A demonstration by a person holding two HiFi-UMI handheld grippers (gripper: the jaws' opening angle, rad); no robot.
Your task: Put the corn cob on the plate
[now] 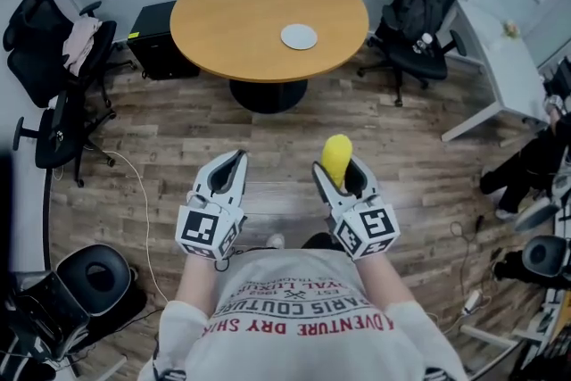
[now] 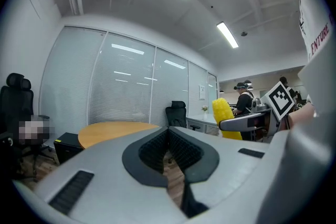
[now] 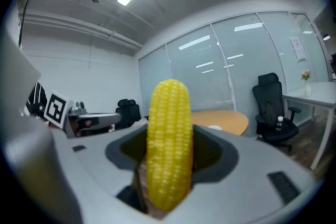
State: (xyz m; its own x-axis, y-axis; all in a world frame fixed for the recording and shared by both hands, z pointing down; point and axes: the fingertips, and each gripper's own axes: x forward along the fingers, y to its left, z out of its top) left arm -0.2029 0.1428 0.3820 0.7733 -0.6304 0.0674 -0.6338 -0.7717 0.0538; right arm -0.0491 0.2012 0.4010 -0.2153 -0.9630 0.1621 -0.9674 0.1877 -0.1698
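One corn cob [image 3: 168, 147], yellow, clamped upright between the jaws of the right claw [image 1: 336, 167]. Its upper end sticks out past the jaw tips. Left claw [image 1: 235, 158] just beside the right claw, on its left, level with it, jaws closed tip to tip. Both claws held above wooden floor [image 1: 401, 129], close in front of the person's shirt [image 1: 294, 317]. Plate [image 1: 299, 37], small and pale, lies on a round wooden surface [image 1: 223, 22] well ahead of both claws, apart from the cob. Black office chair [image 1: 419, 4] ahead and right of the claws; a second chair [image 1: 53, 58] ahead and left.
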